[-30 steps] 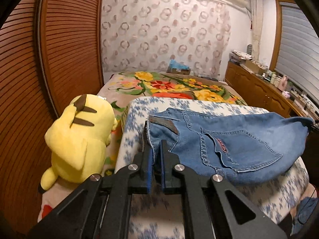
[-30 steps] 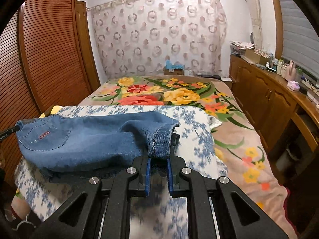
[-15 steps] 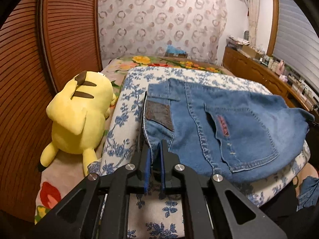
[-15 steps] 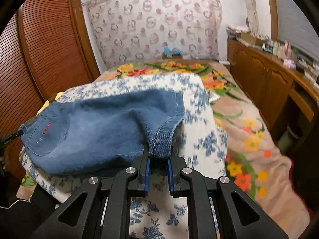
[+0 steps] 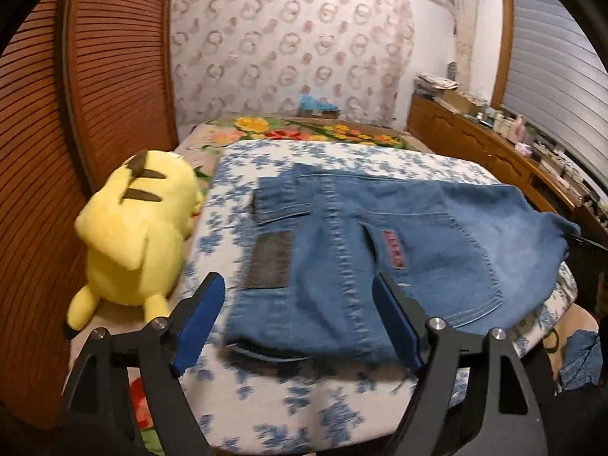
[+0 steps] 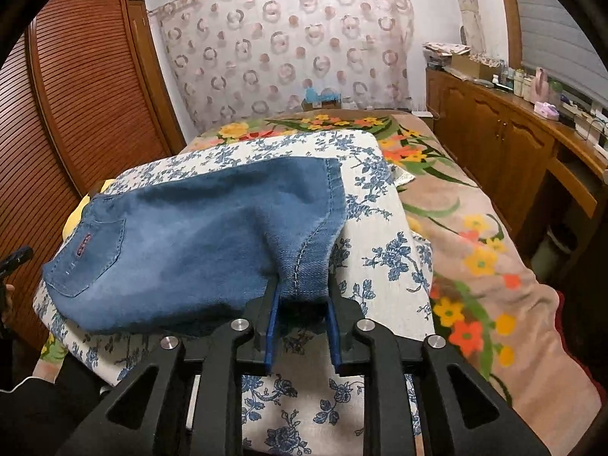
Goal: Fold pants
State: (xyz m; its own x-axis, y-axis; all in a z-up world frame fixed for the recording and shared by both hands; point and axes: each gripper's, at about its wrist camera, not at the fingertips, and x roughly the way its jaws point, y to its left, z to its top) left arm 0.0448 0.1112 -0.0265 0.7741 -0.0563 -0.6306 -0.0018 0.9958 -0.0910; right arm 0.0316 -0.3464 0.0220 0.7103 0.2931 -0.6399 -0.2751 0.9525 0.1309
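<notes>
Since the earlier frames both hands have sunk toward the bed and the jeans [image 5: 380,250], then lifted, now lie folded on the blue-flowered cloth [image 5: 288,410]. At far left a yellow plush toy [image 5: 136,228] sits beside that cloth, clear of the work. Next, the left gripper [image 5: 296,323] is opening; its blue pads [image 5: 197,323] stand wide apart on either side of the waistband edge without pressing it, presumably letting that end settle flat. Farther right, the right gripper [image 6: 302,326] is also opening, its pads only slightly apart, with the hem end of the jeans [image 6: 304,266] between them and apparently loose, so the fold can rest squarely.
</notes>
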